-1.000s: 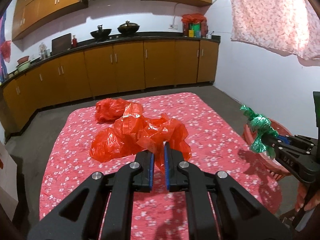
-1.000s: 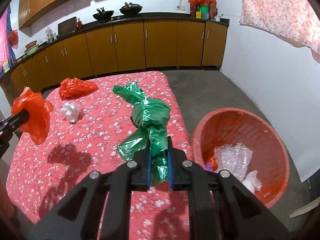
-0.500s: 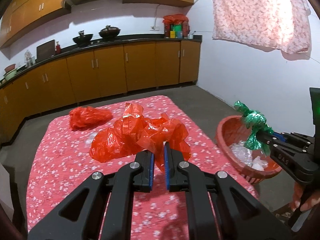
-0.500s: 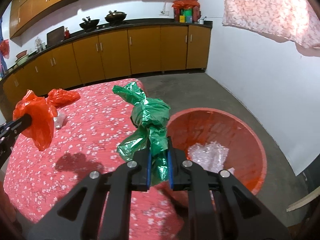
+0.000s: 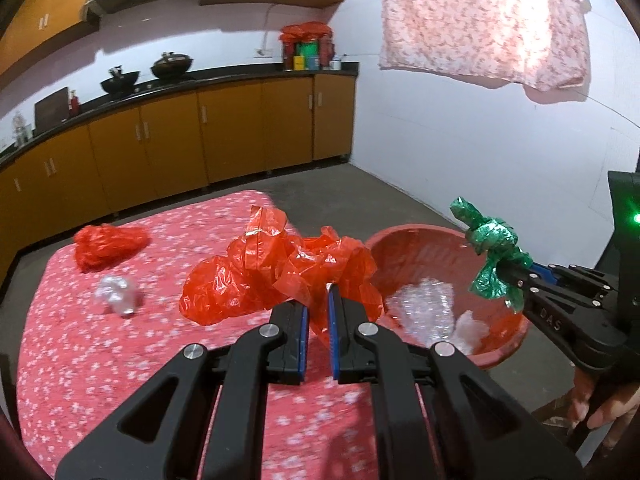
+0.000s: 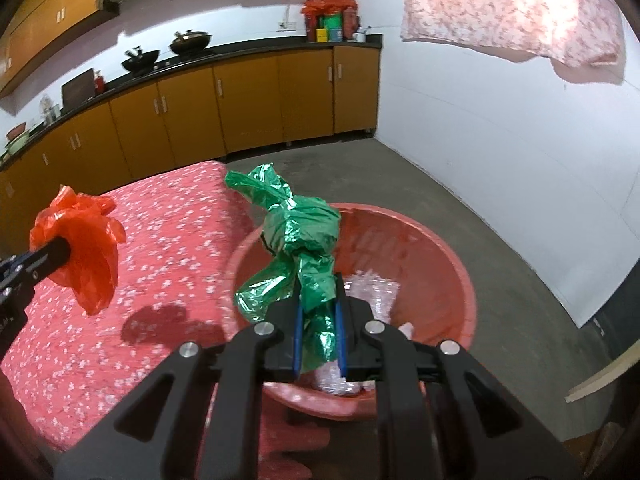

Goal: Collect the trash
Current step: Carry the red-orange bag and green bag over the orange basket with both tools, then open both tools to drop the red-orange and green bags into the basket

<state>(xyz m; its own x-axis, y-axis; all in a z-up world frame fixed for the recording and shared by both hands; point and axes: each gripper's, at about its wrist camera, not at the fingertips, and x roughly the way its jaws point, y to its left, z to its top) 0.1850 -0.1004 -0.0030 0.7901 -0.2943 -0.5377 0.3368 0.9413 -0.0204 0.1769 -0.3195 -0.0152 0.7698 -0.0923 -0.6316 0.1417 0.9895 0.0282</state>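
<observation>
Now the left gripper (image 5: 317,334) is pinching a crumpled red plastic bag (image 5: 280,276) between its blue pads, above the table with the red flowered cloth (image 5: 80,360). Beside it, the right gripper (image 6: 318,336) is clamping a knotted green plastic bag (image 6: 298,240) and is hanging over the red basin (image 6: 448,256), where clear plastic scraps (image 6: 372,288) are lying. Another red bag (image 5: 108,244) and a clear wad (image 5: 118,300) are resting on the cloth.
</observation>
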